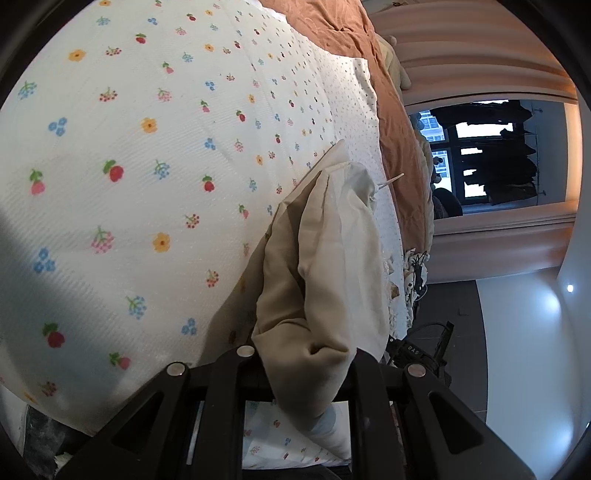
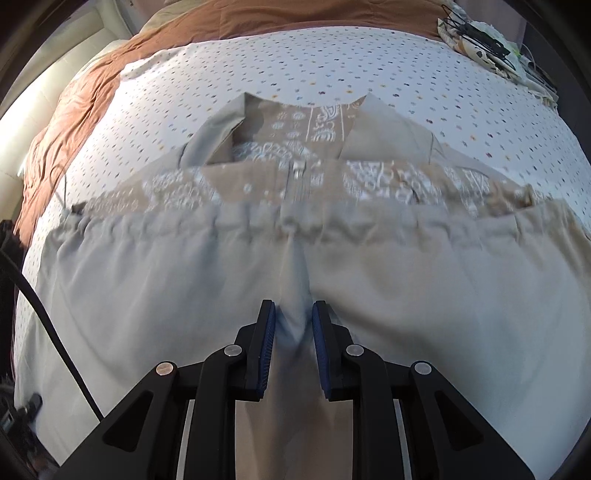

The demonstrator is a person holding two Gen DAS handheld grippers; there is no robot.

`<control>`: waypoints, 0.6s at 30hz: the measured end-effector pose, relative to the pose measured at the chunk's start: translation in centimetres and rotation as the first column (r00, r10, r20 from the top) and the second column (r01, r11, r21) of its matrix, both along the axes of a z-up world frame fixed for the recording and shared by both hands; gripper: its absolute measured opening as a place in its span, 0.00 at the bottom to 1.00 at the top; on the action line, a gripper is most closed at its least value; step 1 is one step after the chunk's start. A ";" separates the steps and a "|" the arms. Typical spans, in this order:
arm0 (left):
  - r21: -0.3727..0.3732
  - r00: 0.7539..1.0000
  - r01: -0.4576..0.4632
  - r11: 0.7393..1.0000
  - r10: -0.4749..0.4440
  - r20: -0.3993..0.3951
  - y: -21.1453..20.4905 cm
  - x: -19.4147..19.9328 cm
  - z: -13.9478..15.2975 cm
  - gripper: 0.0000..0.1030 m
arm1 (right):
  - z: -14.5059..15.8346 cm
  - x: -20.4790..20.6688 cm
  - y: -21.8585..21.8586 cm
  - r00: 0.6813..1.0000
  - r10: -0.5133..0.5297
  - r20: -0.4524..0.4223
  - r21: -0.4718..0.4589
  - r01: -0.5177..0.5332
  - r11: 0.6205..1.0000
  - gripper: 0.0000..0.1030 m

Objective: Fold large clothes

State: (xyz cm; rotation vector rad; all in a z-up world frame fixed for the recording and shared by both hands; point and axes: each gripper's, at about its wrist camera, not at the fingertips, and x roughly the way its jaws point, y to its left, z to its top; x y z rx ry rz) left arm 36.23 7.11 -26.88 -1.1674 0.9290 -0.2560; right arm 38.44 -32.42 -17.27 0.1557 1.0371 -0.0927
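Observation:
A large beige garment (image 2: pixel 406 295) with a white-patterned lining (image 2: pixel 306 125) and a centre zipper (image 2: pixel 297 173) lies spread on the dotted bedsheet (image 2: pixel 369 62). Its gathered hem is folded up across the middle. My right gripper (image 2: pixel 293 306) points down at it, and its blue pads (image 2: pixel 267 332) pinch a raised ridge of the beige cloth. In the left wrist view my left gripper (image 1: pixel 306 356) is shut on a bunched beige and cream part of the garment (image 1: pixel 325 266), which hangs above the flowered sheet (image 1: pixel 147 147).
A brown blanket (image 2: pixel 92 92) lies along the far and left side of the bed. Black hangers on a patterned cloth (image 2: pixel 476 33) lie at the far right corner. A black cable (image 2: pixel 48 317) runs down the left. Beyond the bed are curtains and a window (image 1: pixel 480 155).

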 end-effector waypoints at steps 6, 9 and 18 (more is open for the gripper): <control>-0.015 1.000 -0.001 1.000 0.001 0.002 0.1 0.0 -0.1 0.14 | 0.0 2.4 -0.6 1.000 -0.003 0.016 -0.017 0.003 1.000 0.17; -0.045 1.000 -0.003 0.999 0.002 -0.005 0.3 0.1 -0.2 0.14 | 0.3 2.4 -0.8 1.000 -0.008 0.007 0.007 0.008 1.000 0.18; -0.159 0.996 0.044 0.986 -0.032 0.079 -0.1 0.6 2.5 0.14 | 4.0 -4.3 -1.4 0.997 0.035 0.066 0.129 -0.043 0.991 0.18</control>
